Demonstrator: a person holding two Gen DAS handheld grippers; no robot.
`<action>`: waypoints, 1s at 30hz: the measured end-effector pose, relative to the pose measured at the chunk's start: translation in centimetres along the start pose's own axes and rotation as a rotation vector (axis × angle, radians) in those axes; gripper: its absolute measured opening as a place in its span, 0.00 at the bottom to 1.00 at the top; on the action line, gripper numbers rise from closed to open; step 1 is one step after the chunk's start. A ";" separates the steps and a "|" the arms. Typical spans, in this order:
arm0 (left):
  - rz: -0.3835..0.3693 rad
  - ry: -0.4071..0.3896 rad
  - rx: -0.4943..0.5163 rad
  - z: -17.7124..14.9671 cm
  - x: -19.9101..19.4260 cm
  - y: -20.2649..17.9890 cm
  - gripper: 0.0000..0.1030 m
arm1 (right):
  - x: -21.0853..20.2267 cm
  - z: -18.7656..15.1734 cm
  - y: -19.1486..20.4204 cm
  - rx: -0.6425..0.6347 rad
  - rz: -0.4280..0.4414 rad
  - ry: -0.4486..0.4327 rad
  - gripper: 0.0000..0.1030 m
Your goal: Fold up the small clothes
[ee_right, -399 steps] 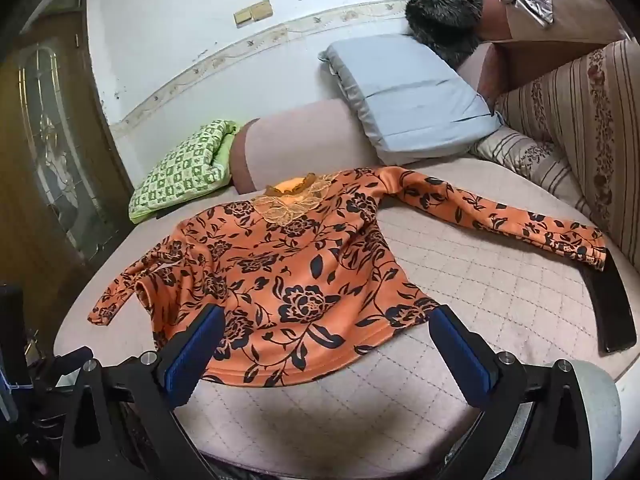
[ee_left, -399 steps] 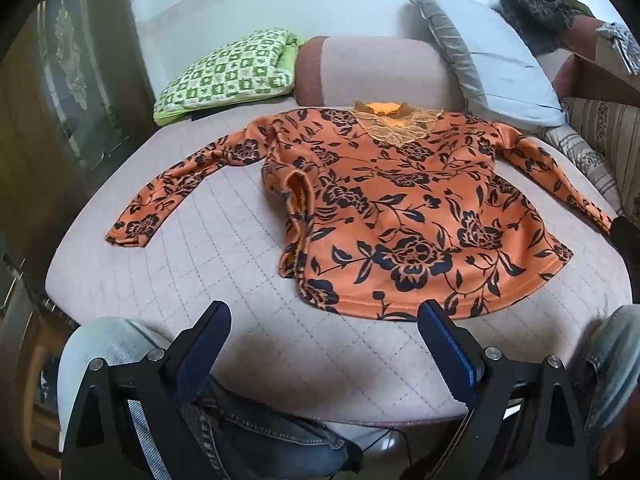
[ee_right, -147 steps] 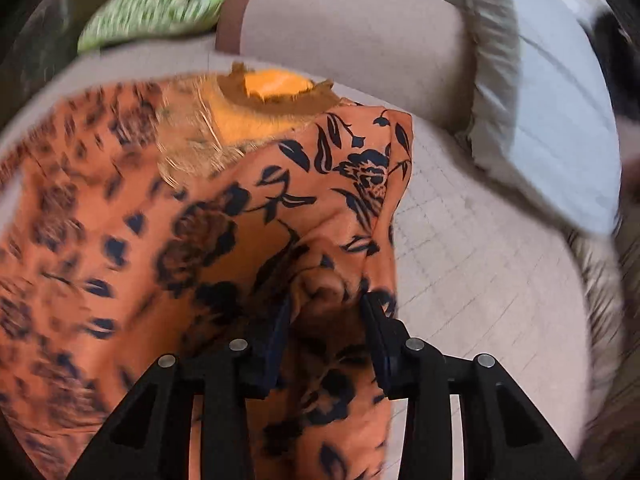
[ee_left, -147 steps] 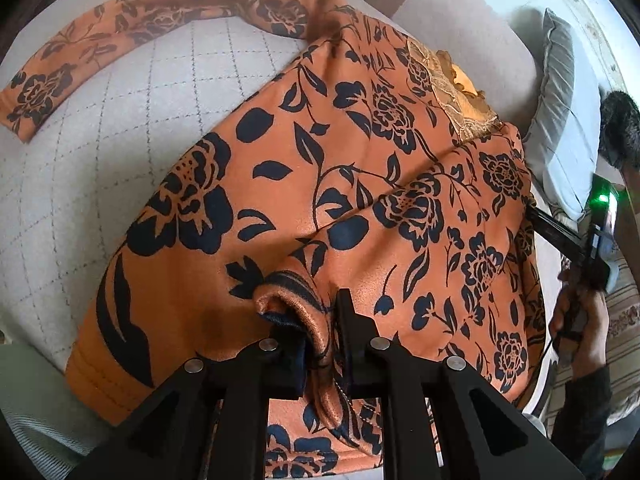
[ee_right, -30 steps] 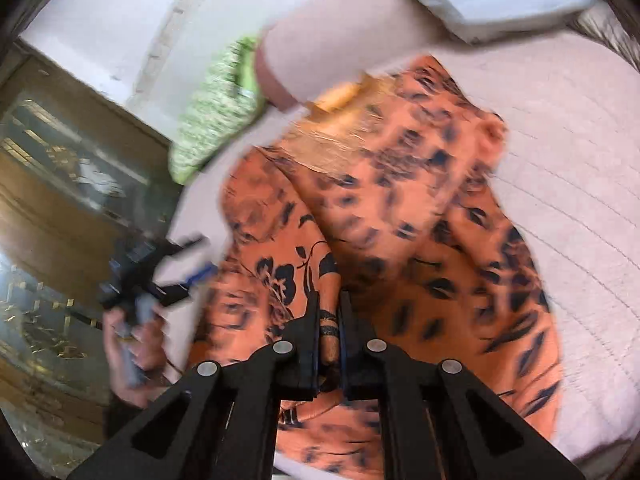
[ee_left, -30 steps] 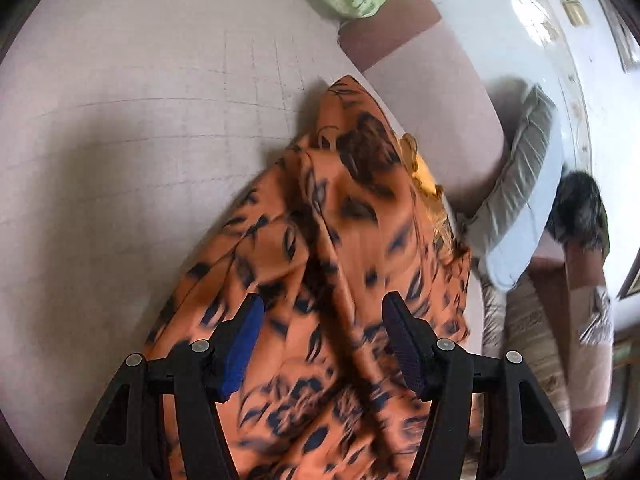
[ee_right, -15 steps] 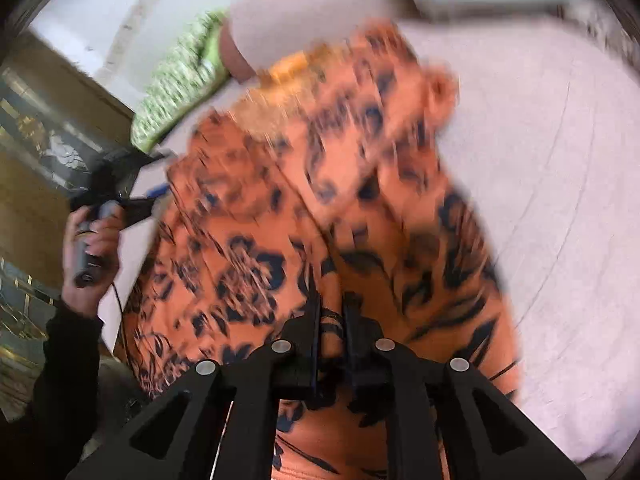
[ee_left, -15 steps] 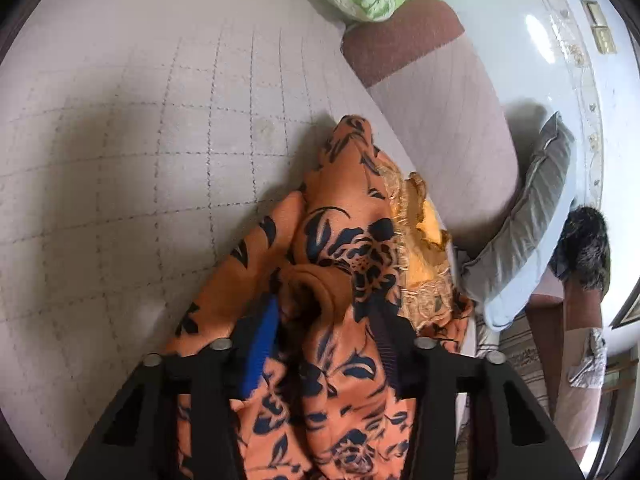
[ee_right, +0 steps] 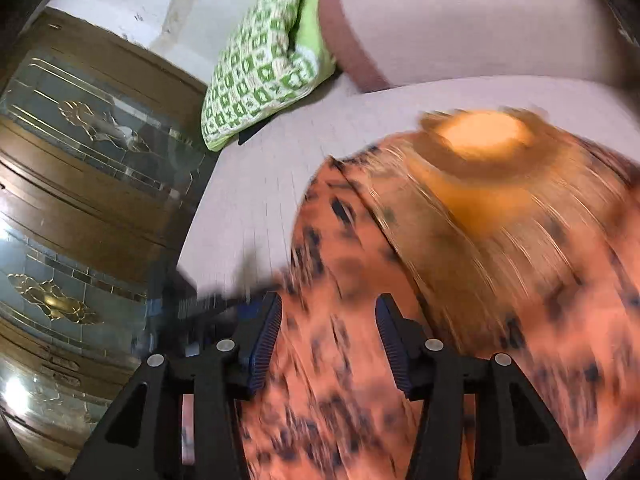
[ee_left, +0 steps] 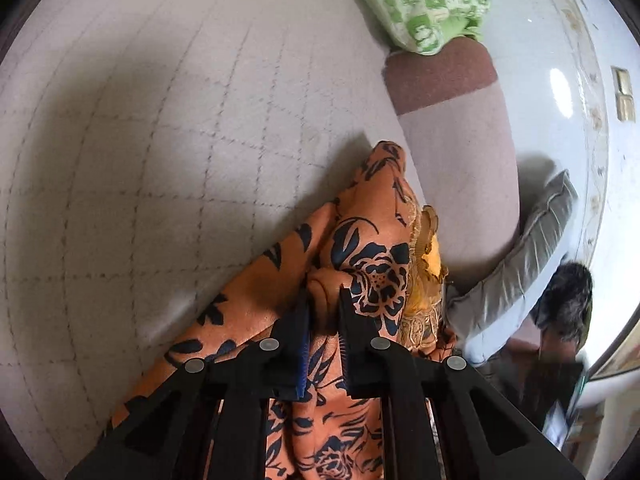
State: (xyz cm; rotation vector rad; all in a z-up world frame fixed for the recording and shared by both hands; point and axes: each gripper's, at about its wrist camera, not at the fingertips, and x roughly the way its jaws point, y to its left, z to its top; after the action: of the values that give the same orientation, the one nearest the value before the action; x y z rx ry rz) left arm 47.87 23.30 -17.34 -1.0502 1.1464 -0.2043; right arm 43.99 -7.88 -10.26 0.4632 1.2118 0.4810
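The orange top with black flowers lies folded lengthwise on the pale quilted bed. My left gripper is shut on a bunched fold of the top near its lace collar. In the right wrist view the top is blurred, with the collar opening at the upper right. My right gripper is open just above the cloth, holding nothing.
A green checked pillow and a pink-and-brown bolster lie at the head of the bed, with a grey pillow beside them. A brown glazed cabinet stands along the bed's left side.
My left gripper has shut on a fold of the top near the collar. My right gripper has let go of the cloth and opened, moving up toward the collar.
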 end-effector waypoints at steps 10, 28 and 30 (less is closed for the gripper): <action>-0.082 0.027 -0.111 1.1 -1.0 1.5 0.08 | 14.9 7.2 -1.0 0.006 -0.129 0.151 0.06; 0.061 -0.025 -0.074 3.0 -2.3 1.2 0.25 | 4.6 0.2 1.6 -0.023 -0.169 -0.033 0.53; 0.060 -0.016 -0.046 2.6 -2.1 0.5 0.25 | 0.4 -4.2 1.0 -0.007 -0.185 -0.080 0.53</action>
State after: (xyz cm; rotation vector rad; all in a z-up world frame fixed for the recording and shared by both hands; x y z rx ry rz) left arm 48.86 26.30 -16.29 -1.0548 1.1715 -0.1223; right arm 39.97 -6.53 -11.20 0.3570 1.1626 0.3051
